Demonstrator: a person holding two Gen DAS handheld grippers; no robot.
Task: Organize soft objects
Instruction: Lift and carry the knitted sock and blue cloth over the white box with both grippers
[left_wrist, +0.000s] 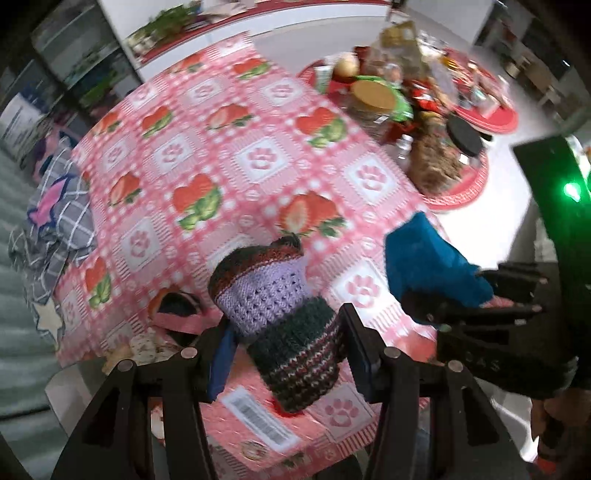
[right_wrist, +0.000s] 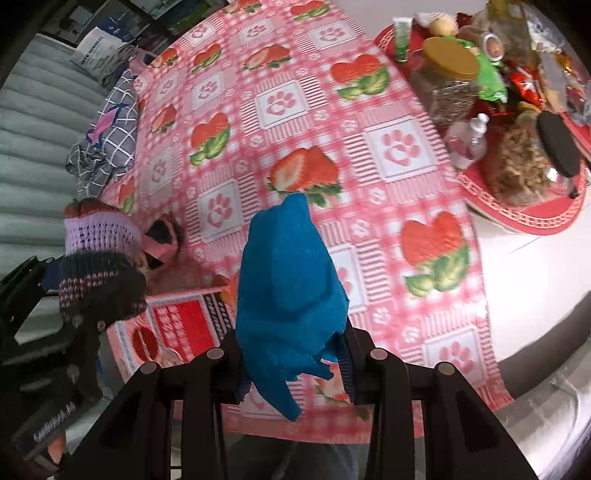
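My left gripper (left_wrist: 288, 354) is shut on a knitted item (left_wrist: 280, 314) with lilac, dark green and striped bands, held above the pink strawberry tablecloth (left_wrist: 229, 155). My right gripper (right_wrist: 295, 354) is shut on a blue fleece piece (right_wrist: 291, 277), also lifted over the cloth. In the left wrist view the blue fleece piece (left_wrist: 424, 266) hangs to the right in the other gripper's fingers (left_wrist: 480, 314). In the right wrist view the knitted item (right_wrist: 99, 258) shows at the left. A small dark and pink soft thing (right_wrist: 162, 240) lies on the cloth below it.
Red woven mats (right_wrist: 524, 218) at the right carry jars (right_wrist: 447, 81), bottles and snack packets. A grey checked cloth (left_wrist: 59, 229) lies off the table's left edge. A printed pink box (right_wrist: 177, 325) sits near the front edge, and a white tabletop (right_wrist: 535, 280) shows at the right.
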